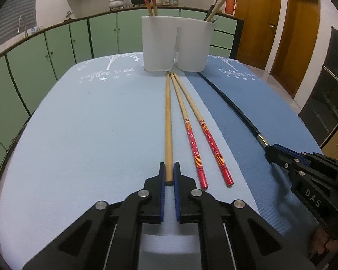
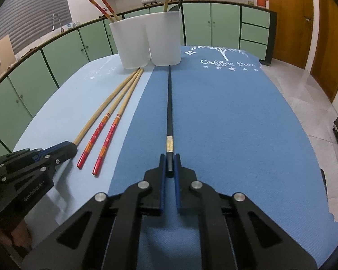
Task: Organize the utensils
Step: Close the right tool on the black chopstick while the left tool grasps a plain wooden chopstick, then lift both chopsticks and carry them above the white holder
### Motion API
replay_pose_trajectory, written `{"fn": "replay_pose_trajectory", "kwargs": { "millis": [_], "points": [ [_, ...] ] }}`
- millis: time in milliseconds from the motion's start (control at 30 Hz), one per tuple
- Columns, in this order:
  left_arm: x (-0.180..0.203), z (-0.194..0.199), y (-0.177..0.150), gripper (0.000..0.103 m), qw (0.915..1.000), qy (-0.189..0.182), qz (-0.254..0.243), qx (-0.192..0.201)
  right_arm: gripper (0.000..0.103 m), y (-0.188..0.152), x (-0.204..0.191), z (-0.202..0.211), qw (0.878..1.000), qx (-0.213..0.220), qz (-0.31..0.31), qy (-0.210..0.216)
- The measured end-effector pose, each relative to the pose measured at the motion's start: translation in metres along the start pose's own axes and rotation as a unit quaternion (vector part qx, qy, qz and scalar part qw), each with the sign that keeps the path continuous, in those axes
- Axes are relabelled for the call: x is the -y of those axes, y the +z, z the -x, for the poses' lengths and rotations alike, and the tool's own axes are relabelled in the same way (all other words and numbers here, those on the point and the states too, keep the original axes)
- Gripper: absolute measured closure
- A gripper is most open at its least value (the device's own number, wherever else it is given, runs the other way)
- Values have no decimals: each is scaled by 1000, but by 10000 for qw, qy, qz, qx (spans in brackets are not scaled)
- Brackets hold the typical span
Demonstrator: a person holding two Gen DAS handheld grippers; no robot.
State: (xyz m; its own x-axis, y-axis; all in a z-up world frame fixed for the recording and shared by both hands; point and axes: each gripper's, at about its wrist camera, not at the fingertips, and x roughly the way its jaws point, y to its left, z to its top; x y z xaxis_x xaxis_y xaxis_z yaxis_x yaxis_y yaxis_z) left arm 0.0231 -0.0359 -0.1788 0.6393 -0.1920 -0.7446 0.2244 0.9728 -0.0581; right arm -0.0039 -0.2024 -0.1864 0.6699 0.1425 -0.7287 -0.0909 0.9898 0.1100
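Observation:
A plain bamboo chopstick (image 1: 168, 121) lies on the light blue mat, and my left gripper (image 1: 169, 171) is shut on its near end. To its right lie two red-handled chopsticks (image 1: 192, 135), untouched. My right gripper (image 2: 169, 163) is shut on the near end of a black chopstick (image 2: 169, 103) lying on the dark blue mat. The right gripper (image 1: 272, 151) also shows in the left wrist view, the left gripper (image 2: 73, 147) in the right wrist view. Two white holder cups (image 1: 175, 42) stand at the far end, with red chopsticks in one and a bamboo and a black one in the other.
The light blue mat (image 1: 90, 123) and dark blue mat (image 2: 225, 117) cover the table side by side. Green cabinets (image 1: 56, 51) and a counter with pots run behind. Wooden doors (image 1: 293, 40) stand at the right. A hand shows behind each gripper.

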Motion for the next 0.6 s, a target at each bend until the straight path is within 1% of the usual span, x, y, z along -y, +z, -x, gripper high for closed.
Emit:
{"fn": "replay_pose_trajectory", "kwargs": {
  "millis": [233, 433, 600],
  "points": [
    [0, 21, 10, 96, 9998, 2, -110, 190, 97, 12, -1, 15, 9998, 192, 66, 48],
    [2, 43, 25, 96, 9987, -1, -178, 474, 97, 30, -2, 35, 9988, 463, 131, 93],
    [-1, 63, 43, 96, 9969, 13, -142, 767, 97, 48, 0, 53, 9973, 711, 119, 131]
  ]
}}
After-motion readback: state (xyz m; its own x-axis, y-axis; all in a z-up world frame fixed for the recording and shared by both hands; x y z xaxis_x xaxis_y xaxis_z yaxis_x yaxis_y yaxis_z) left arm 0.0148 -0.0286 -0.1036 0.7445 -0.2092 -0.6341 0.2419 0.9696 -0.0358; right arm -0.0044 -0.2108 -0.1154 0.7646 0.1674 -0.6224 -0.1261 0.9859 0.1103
